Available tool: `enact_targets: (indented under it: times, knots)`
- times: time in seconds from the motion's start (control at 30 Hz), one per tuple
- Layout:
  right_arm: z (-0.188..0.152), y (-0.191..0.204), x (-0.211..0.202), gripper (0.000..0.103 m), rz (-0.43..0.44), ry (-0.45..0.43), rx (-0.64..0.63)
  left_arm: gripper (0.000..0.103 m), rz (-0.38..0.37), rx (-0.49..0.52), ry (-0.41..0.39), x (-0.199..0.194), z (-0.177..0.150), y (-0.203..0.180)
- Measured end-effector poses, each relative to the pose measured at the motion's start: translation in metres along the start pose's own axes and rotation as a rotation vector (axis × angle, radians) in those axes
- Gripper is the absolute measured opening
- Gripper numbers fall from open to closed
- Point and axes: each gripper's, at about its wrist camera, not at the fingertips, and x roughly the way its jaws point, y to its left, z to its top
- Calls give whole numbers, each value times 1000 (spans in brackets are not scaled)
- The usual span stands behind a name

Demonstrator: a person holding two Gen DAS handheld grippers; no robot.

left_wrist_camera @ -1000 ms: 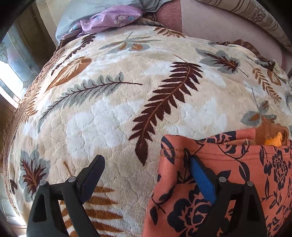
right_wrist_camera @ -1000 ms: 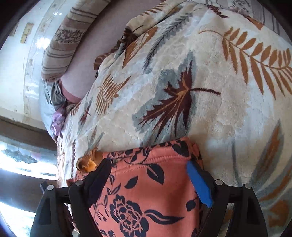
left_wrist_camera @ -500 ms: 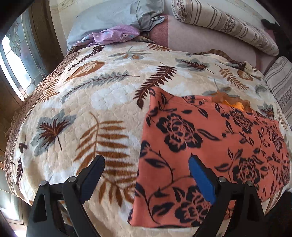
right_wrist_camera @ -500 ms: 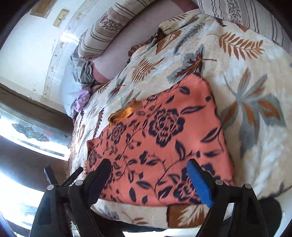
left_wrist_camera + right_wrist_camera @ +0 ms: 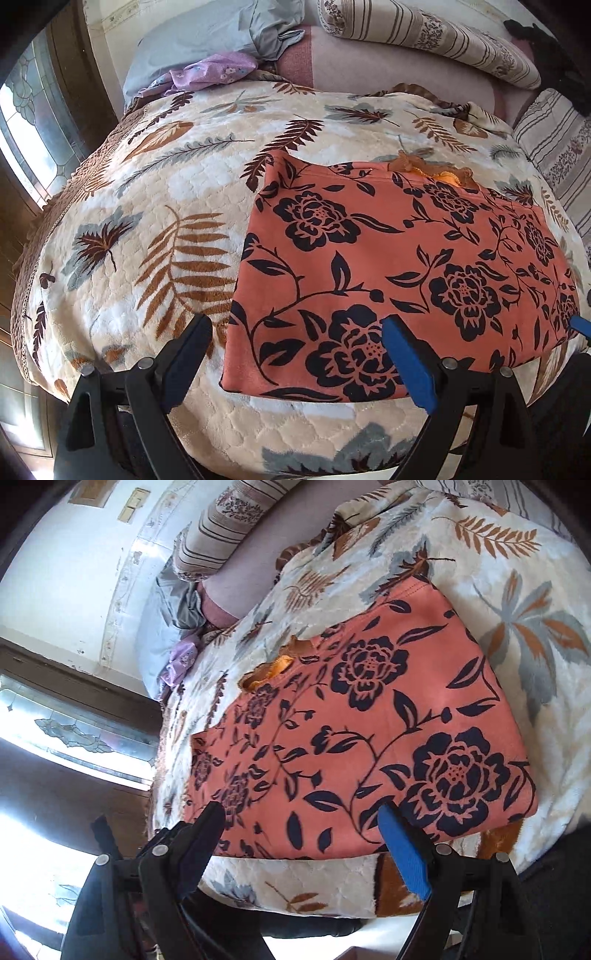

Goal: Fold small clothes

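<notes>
Garment (image 5: pixel 399 266), orange w/ dark floral print, lies flat as folded rectangle on blanket (image 5: pixel 147 206) over bed, near front edge. Left gripper (image 5: pixel 295 354) fingers spread, holding nothing, above near edge. Right gripper (image 5: pixel 301 834) fingers spread too, empty, above near edge.

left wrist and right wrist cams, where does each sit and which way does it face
Left wrist: rides the left gripper, facing up the bed toward the pillows; its own open jaws show, over the orange floral garment's near-left corner.
Right wrist: rides the right gripper, rolled sideways, facing the garment; open jaws show.
Shared: garment, leaf-print blanket, purple cloth.
</notes>
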Motion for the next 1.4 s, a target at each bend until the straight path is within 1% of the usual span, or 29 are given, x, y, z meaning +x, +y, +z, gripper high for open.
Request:
enact_targets:
  times: [0.07, 0.13, 0.23, 0.37, 0.47, 0.5, 0.53, 0.57, 0.6, 0.67, 0.73, 0.83, 0.9, 1.0, 1.07, 1.1, 1.13, 1.17, 1.2, 1.27, 1.33, 1.4]
  knots:
    - [-2, -17, 10, 87, -25, 26, 64, 94, -3, 5, 4, 0, -1, -2]
    - [-4, -25, 10, 87, -9, 27, 86, 94, 2, 9, 4, 1, -1, -3]
    - [-2, -20, 4, 87, -9, 24, 62, 94, 4, 7, 13, 5, 2, -1]
    - [16, -4, -4, 87, 11, -5, 22, 94, 0, -4, 21, 13, 7, -1]
    - [32, -5, 4, 87, 15, -10, 19, 94, 7, -6, 63, 32, 3, -1]
    - [36, -11, 11, 87, 0, -4, 24, 94, 12, -2, 91, 41, -1, -1]
    - [39, -19, 19, 87, -37, 16, 44, 94, 8, -6, 117, 49, -5, 1]
    - [39, -28, 27, 87, -53, 40, 80, 94, -10, -23, 122, 51, -7, 4]
    - [39, -32, 28, 87, -33, 39, 100, 94, -23, -41, 117, 50, -8, 7]
    - [45, -26, 23, 87, -37, 50, 86, 94, -18, -41, 118, 47, -4, 9]
    - [59, -13, 15, 87, -38, 18, 41, 94, -1, -35, 88, 39, 4, 8]
    - [91, 1, 15, 87, 1, -8, 8, 94, -28, -33, 42, 30, 19, 3]
    - [114, 4, 25, 87, -22, -20, 1, 94, -31, -19, 41, 34, 24, -3]
    - [148, -9, 47, 87, -12, -18, 40, 94, -18, 6, 83, 51, 22, -10]
    - [167, -25, 62, 87, -79, -33, 54, 94, -17, 9, 97, 61, 18, -11]
    - [173, -39, 67, 87, -90, -35, 98, 95, -23, -3, 86, 61, 18, -10]
    - [177, -50, 69, 87, -56, -38, 147, 95, -26, -8, 85, 60, 18, -9]
    - [179, -54, 66, 87, -26, -52, 181, 95, -27, -4, 93, 60, 19, -9]
    - [180, -53, 62, 87, -21, -56, 188, 95, -26, 0, 96, 59, 20, -9]
    - [176, -42, 48, 87, -29, -78, 158, 95, -20, -6, 80, 54, 22, -7]
    - [162, -31, 33, 87, -15, -79, 120, 95, -25, -16, 72, 49, 22, -4]
    - [140, -21, 15, 87, -16, -86, 96, 95, -25, -23, 72, 46, 19, -3]
